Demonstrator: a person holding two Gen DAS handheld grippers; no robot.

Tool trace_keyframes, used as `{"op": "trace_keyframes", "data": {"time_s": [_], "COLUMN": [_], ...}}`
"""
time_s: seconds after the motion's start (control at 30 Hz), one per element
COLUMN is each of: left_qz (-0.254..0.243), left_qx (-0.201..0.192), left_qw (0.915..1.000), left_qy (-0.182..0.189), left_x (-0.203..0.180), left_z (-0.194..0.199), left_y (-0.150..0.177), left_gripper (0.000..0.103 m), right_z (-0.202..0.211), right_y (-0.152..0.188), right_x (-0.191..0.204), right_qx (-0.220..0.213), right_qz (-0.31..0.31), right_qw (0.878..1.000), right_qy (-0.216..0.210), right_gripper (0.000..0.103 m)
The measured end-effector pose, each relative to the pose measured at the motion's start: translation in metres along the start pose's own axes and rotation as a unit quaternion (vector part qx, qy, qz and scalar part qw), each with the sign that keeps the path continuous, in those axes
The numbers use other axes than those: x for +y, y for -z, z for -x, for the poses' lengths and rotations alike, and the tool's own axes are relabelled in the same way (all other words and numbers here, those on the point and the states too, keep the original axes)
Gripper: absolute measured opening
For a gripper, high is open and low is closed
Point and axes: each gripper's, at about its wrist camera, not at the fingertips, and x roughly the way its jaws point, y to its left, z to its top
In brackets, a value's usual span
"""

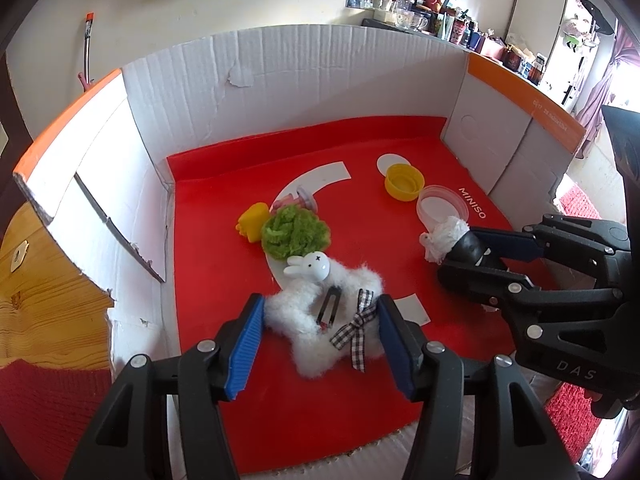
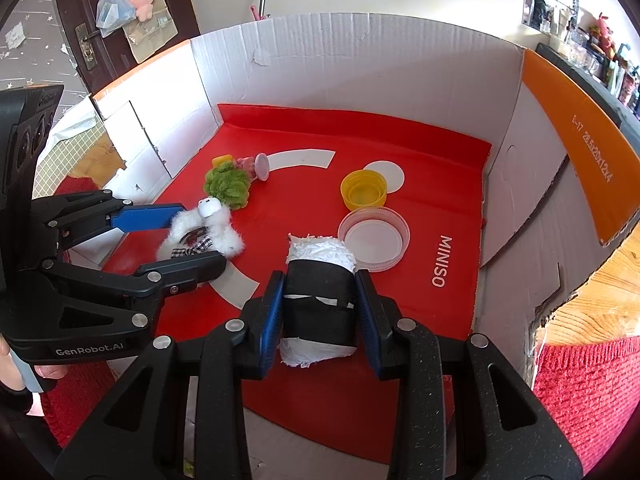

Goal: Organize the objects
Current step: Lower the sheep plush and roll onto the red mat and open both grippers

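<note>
1. Inside a white cardboard box point(image 1: 304, 80) lined with a red mat point(image 1: 360, 240), the left gripper point(image 1: 320, 340) stands half wide around a white fluffy hair clip point(image 1: 320, 320) with a checked bow point(image 1: 356, 328). The blue pads point(image 1: 244, 344) sit just beside the fur at either flank; whether they press it cannot be told.

2. The right gripper point(image 2: 320, 308) is clamped narrow on a black-and-white roll point(image 2: 320, 292), its white frayed end pointing toward 12 o'clock.

3. Risk, judged from here: the fluffy clip is soft and irregular, so pads closing on fur alone could let it slip or drag the small white rabbit figure point(image 1: 308, 268) touching it at 12 o'clock.

4. Risk: the two grippers work near each other; a swing of the roll toward 9 o'clock could knock the left fingers or the clip.

5. Risk: the clear lid point(image 2: 374, 238) lies just beyond the roll at 1 o'clock, with the yellow cap point(image 2: 363, 190) behind it; setting the roll down forward could shove both.

6. The left wrist view alone shows the metal clasp point(image 1: 328, 308) on the fur, the rabbit's face, and a yellow toy point(image 1: 252, 224) beside the green pompom point(image 1: 296, 232).

7. The right wrist view alone shows both pads meeting the roll's black band, and a person's hand point(image 2: 44, 370) on the left gripper's handle.
</note>
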Motion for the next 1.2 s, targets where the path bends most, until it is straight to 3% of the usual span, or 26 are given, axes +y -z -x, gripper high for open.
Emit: {"op": "trace_keyframes", "data": {"time_s": [1.2], "left_qz": [-0.005], "left_qx": [-0.029], "left_qw": [0.9996], "left_qy": [-0.002], "left_x": [-0.005], "left_z": [0.03], "left_y": [0.014], "left_gripper": [0.068], "right_z": [0.02], "right_y": [0.01], "right_x": [0.009], "right_qx": [-0.016], "right_qz": [-0.003], "right_qw": [1.0], "right_qy": [-0.013], "right_gripper": [0.047]}}
